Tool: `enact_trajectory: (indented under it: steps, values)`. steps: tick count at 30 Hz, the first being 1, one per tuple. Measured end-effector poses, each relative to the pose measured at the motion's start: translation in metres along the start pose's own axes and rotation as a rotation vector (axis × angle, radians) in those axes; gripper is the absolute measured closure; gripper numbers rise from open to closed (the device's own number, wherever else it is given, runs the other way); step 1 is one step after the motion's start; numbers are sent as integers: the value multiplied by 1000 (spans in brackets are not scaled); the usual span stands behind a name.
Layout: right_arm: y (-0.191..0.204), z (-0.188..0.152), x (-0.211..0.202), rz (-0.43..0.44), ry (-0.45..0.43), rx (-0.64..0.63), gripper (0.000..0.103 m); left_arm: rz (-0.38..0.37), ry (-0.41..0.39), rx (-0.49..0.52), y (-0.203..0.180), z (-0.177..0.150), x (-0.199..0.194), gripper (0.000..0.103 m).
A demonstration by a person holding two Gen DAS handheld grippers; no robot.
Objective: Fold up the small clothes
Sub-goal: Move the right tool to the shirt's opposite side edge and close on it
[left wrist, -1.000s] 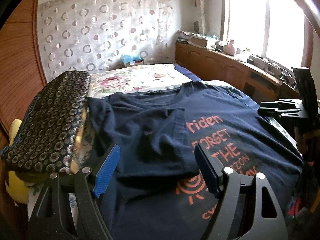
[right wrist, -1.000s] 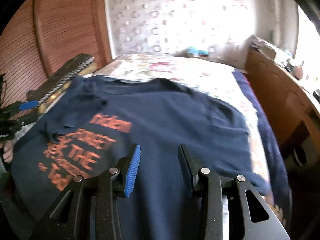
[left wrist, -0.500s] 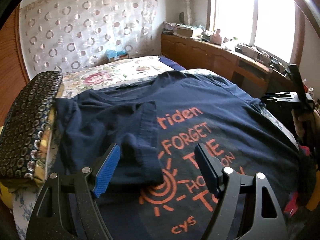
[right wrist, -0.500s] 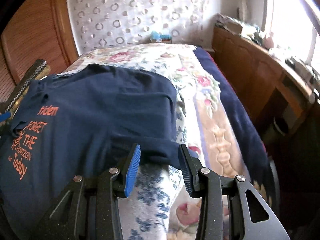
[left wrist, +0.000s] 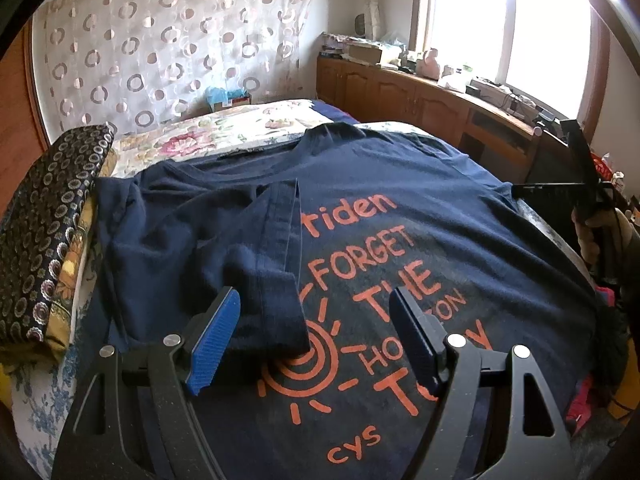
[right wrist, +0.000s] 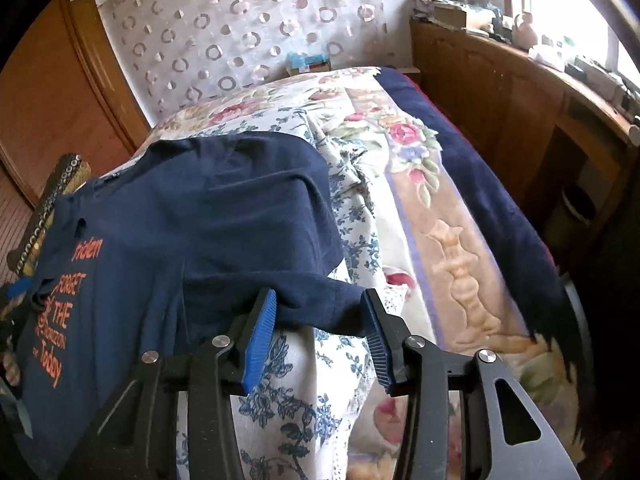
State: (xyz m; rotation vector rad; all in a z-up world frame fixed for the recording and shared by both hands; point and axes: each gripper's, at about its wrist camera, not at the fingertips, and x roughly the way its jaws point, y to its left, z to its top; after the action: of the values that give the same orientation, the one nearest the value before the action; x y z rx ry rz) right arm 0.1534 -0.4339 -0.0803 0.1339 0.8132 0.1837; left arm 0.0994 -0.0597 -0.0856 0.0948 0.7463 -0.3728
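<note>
the navy t-shirt is lying print-up on the flowered bed, its left sleeve already folded inward. the right sleeve is being framed by the right claw, wide open and empty. the left claw is being held open, gripping nothing. next, judging by this, closing on the right sleeve is being called for.

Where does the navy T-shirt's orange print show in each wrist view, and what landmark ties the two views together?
Left wrist: the print fills the centre and lower middle, between the open left gripper fingers.
Right wrist: the print sits at the far left edge, small and turned sideways; the open right gripper frames a sleeve.
Shared landmark: the blue tissue box at the bed's head.
</note>
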Motion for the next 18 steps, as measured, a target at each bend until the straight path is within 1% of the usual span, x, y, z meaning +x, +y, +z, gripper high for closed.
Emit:
enact_trajectory:
  steps: [10, 13, 14, 15, 16, 17, 18]
  values:
    - [-19, 1, 11, 87, 27, 65, 57, -8, 23, 4, -2, -3, 5, 25]
    - [-18, 0, 9, 95, 25, 43, 59, 14, 40, 4, -2, -3, 11, 25]
    - [-15, 0, 8, 91, 21, 27, 63, 20, 52, 1, -1, -3, 13, 25]
    - [-13, 0, 8, 98, 17, 13, 75, 22, 62, -3, 0, -3, 16, 25]
    - [-10, 1, 6, 98, 8, -7, 81, 21, 70, -5, 0, -4, 17, 25]
    - [-6, 1, 4, 79, -5, -28, 94, 20, 74, -6, 1, -4, 17, 25]
    - [-2, 2, 2, 51, -14, -52, 96, 19, 78, -8, 1, -4, 18, 25]
